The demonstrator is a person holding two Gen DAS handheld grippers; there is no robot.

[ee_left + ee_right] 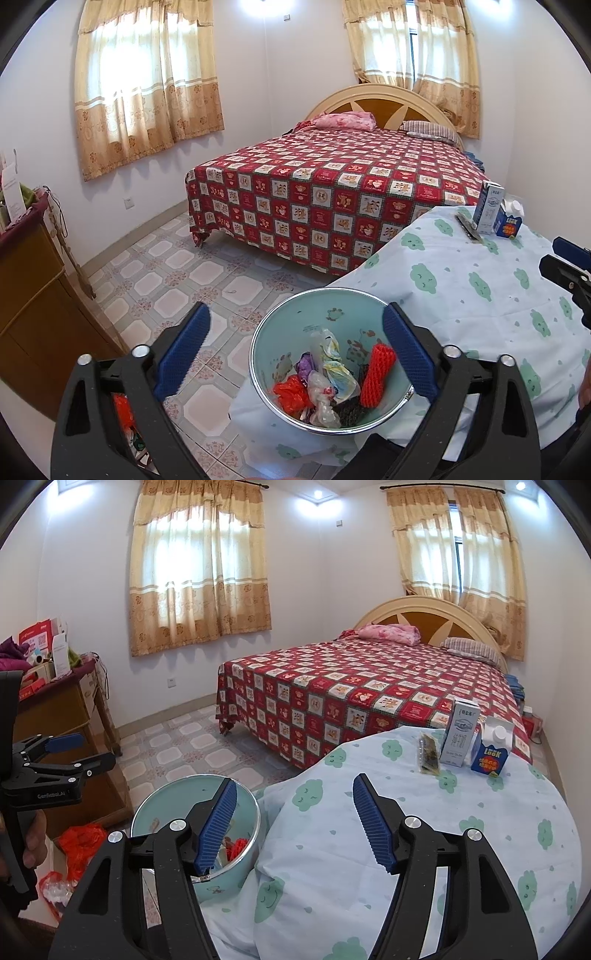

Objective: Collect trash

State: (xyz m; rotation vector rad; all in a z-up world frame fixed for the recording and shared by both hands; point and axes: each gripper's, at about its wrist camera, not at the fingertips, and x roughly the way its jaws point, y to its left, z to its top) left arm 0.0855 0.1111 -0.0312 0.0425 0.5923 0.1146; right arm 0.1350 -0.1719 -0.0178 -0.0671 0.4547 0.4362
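Grippers both wide, holding nothing.
I saw the bin [328, 365] under my left gripper [295, 354]; cartons [461, 738] lay ahead of my right gripper [295, 827].

Two cartons [474, 740] and a dark wrapper [428, 753] are crowding the table's [424, 812] far edge, leaving its middle lying open. The bin [325, 365] is sitting against the table's left edge, its mouth gaping upward.
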